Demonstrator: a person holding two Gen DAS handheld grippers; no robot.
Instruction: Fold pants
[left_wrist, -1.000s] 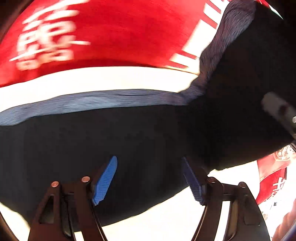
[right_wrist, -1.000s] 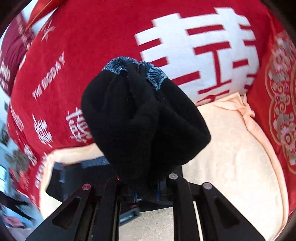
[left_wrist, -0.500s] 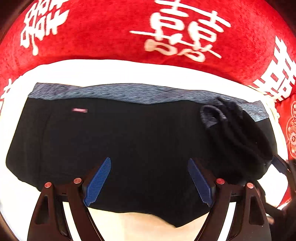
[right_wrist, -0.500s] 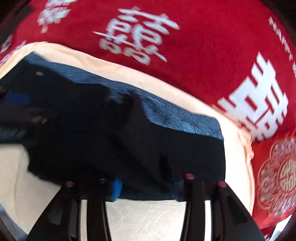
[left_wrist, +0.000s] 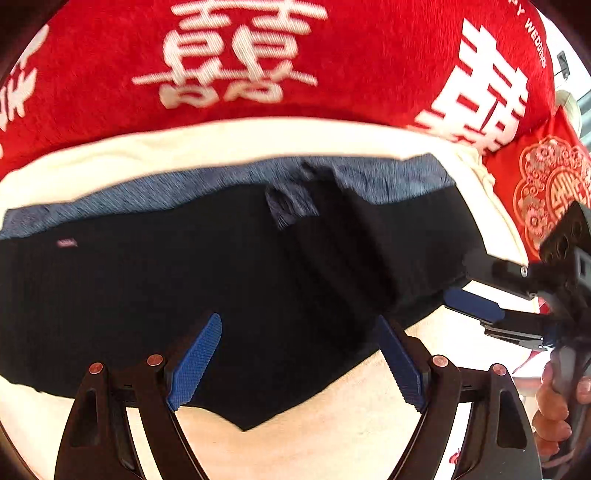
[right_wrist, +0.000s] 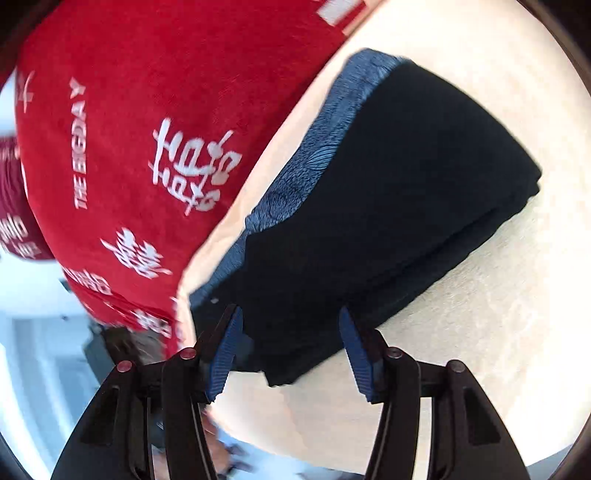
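The black pants (left_wrist: 207, 280) with a blue-grey waistband (left_wrist: 388, 177) lie folded flat on a cream cloth (left_wrist: 221, 144). My left gripper (left_wrist: 297, 363) hovers open over their near edge, nothing between its blue pads (left_wrist: 194, 363). In the same view my right gripper (left_wrist: 476, 284) stands open at the pants' right edge, held by a hand (left_wrist: 550, 406). In the right wrist view the folded pants (right_wrist: 388, 192) stretch away up to the right. The right gripper (right_wrist: 291, 354) is open over their near corner, pads apart from the cloth.
A red blanket (left_wrist: 332, 74) with white characters lies behind the cream cloth, and a red cushion with a gold pattern (left_wrist: 546, 184) sits at the right. Bare cream cloth (right_wrist: 480, 332) spreads to the right of the pants. A blurred floor (right_wrist: 44, 350) shows at the left.
The right gripper was shut on a bunched, lifted part of the pants; it has laid it down over the rest and opened. The left gripper has shifted sideways over the pants, still open.
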